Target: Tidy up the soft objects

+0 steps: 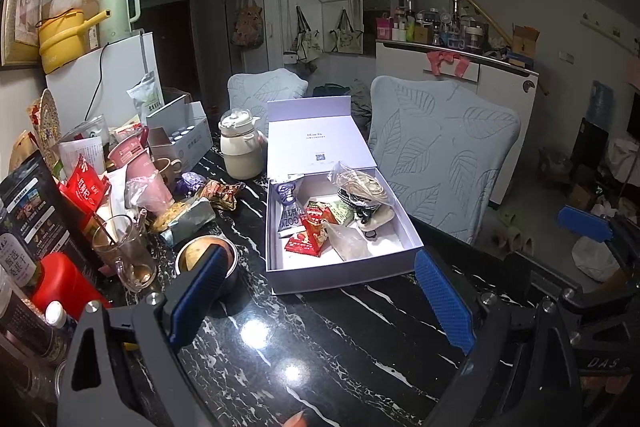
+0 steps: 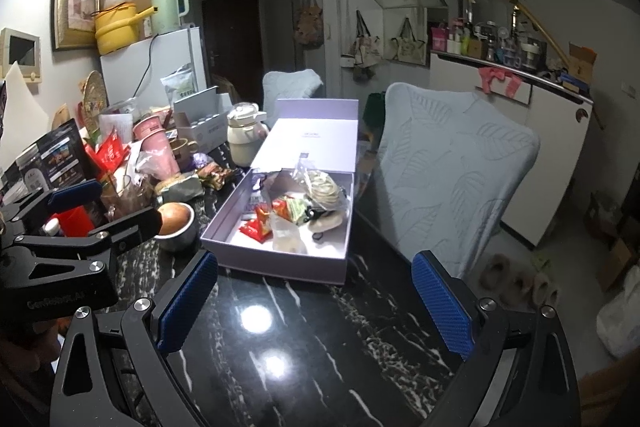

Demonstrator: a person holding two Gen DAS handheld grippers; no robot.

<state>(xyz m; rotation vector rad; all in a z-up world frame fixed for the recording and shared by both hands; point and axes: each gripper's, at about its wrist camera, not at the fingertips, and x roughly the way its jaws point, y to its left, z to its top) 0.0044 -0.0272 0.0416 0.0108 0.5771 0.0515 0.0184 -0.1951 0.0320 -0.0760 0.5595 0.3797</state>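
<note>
An open white box (image 1: 394, 259) (image 2: 224, 231) with its lid up sits on the black marble table (image 1: 320, 339) (image 2: 320, 339). It holds several soft packets: red snack packs (image 1: 310, 233) (image 2: 256, 227), a purple pouch (image 1: 290, 203), a clear bag (image 1: 348, 241) (image 2: 286, 235) and a bagged round item (image 1: 360, 185) (image 2: 322, 187). More packets lie left of the box: a brown wrapper (image 1: 220, 193) (image 2: 216, 175) and a foil bag (image 1: 188, 221). My left gripper (image 1: 320, 297) (image 2: 104, 205) is open and empty before the box. My right gripper (image 2: 314, 301) (image 1: 584, 223) is open and empty.
A metal bowl (image 1: 208, 259) (image 2: 176, 223), a glass mug (image 1: 124, 251), a cream kettle (image 1: 240, 145) (image 2: 244, 135), a pink cup (image 1: 140, 163) and bags crowd the table's left. Two chairs with leaf covers (image 1: 440, 147) (image 2: 452, 163) stand at the far and right edges.
</note>
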